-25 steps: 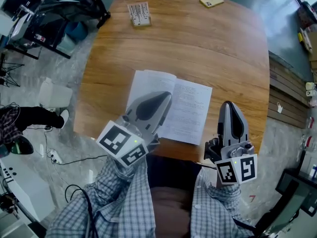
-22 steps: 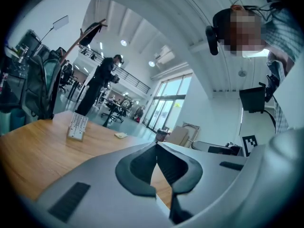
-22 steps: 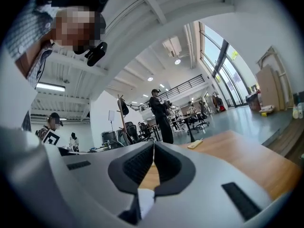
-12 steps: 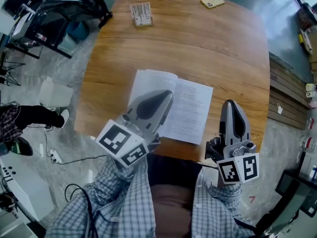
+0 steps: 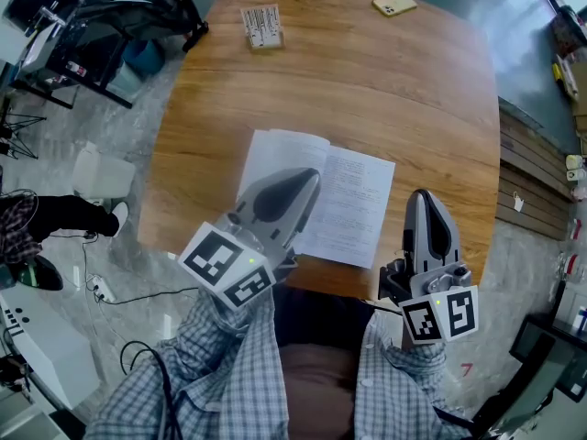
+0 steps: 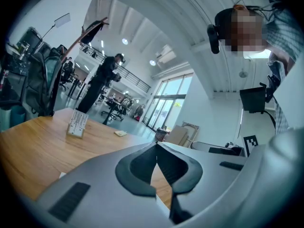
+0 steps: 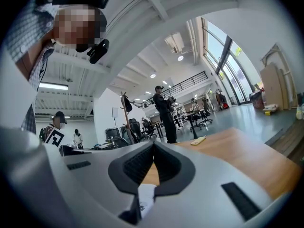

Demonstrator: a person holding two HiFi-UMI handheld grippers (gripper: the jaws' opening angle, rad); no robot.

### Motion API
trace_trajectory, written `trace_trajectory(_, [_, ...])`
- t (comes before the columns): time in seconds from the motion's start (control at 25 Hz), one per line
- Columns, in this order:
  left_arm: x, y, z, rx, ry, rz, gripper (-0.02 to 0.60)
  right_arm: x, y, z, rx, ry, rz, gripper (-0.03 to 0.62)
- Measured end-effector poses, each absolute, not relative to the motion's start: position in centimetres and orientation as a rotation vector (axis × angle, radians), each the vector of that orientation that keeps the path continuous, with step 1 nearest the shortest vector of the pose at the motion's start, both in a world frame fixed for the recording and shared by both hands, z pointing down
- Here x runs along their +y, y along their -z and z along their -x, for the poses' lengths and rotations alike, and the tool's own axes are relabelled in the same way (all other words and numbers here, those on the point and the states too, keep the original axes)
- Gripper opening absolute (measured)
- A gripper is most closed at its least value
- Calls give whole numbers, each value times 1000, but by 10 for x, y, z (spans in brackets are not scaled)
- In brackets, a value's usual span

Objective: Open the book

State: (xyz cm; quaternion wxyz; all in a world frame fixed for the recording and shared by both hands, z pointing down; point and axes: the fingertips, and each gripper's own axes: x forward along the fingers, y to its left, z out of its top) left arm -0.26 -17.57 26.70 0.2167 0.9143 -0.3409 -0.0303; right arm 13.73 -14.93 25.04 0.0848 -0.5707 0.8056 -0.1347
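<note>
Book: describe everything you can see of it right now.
The book lies open and flat on the wooden table, near the person's edge and slightly skewed. Its pages are white paper, and the right one shows fine print. The left gripper, shut, covers part of the left page; whether it touches cannot be told. Nothing grips the book.

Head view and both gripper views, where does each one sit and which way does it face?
Head view: head-mounted, looking steeply down on the table, open book, left gripper, right gripper and the person.
Left gripper view: on the left gripper, looking low across the table past its shut jaws; person at upper right.
Right gripper view: on the right gripper, likewise; jaws shut, person at upper left.
All three share the phone.
</note>
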Motion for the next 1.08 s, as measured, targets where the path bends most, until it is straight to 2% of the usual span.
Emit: trace_trajectory(1.08, [-179,-277,1,-944,58,-2519,8,-151,-269,-147,2394,485,1742,20])
